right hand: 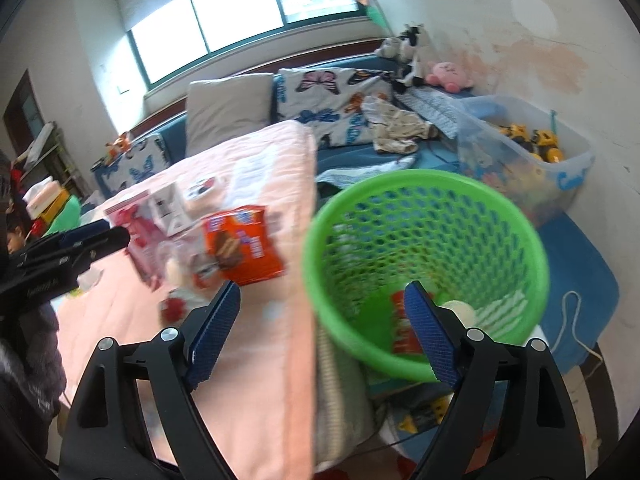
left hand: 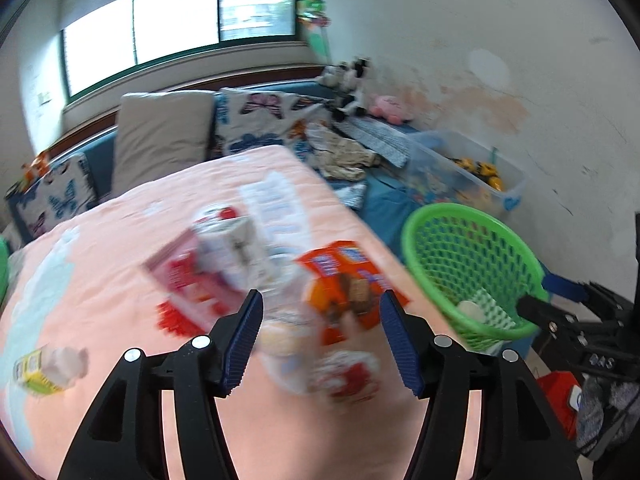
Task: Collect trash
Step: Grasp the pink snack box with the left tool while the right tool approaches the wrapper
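Both grippers, left gripper [left hand: 322, 334] and right gripper [right hand: 322, 332], hold nothing, fingers spread wide; the green basket [right hand: 520, 240] sits beside the bed [left hand: 120, 240] so wrappers like the orange packet [left hand: 340, 280] drop in easily.

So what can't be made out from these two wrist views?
- Left wrist view: the trash pile between the open jaws is motion-blurred; only the orange packet is recognisable, print unreadable.
- Left wrist view: the small bottle label is blurred.
- Right wrist view: the green basket contents are partly hidden by the right gripper finger and blur.
- Floor under the basket: cut off, cluttered.
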The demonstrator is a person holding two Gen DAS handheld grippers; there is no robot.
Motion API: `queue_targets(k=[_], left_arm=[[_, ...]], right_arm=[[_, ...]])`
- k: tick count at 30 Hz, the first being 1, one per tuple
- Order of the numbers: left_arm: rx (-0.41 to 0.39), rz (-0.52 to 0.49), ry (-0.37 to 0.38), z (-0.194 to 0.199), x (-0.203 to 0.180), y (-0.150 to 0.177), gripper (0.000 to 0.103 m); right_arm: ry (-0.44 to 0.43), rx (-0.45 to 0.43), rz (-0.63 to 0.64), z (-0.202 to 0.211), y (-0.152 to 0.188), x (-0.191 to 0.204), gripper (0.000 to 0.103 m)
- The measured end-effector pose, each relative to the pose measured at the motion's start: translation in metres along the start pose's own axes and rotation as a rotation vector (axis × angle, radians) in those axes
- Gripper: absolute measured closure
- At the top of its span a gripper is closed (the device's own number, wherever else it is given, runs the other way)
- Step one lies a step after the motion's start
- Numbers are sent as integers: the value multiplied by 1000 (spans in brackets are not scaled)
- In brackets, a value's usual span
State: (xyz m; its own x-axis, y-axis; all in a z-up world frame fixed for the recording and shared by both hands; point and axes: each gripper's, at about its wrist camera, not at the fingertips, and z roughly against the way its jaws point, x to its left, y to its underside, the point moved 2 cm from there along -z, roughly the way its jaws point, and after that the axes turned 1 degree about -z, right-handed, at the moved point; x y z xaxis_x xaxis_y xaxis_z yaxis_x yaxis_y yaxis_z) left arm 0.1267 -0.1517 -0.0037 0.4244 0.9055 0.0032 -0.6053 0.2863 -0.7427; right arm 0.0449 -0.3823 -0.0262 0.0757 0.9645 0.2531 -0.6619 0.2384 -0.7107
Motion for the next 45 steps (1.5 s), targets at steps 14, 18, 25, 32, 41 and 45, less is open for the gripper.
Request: queue_targets(k=[14,18,25,32,41,45], left_arm=[[20,189,-147,-6,99,13,38],[23,214,-133,-17,108,8,37],[31,213,-120,-37,113,2,37],[52,223,-92,-56,118,-4,38],[66,201,-46,-69,112,-8,54],[72,197,-20,-71,110,-7,70]], right_arm=[[-131,104,104,-45,23,86,17],[-146,135,118,-62,28,100,17],[-144,168,125,-84,32,113,17],[-131,196,124,-101,37,115,18],[-119,209,124,-108,40,118,28],[-128,212,113,-108,40,116,37]])
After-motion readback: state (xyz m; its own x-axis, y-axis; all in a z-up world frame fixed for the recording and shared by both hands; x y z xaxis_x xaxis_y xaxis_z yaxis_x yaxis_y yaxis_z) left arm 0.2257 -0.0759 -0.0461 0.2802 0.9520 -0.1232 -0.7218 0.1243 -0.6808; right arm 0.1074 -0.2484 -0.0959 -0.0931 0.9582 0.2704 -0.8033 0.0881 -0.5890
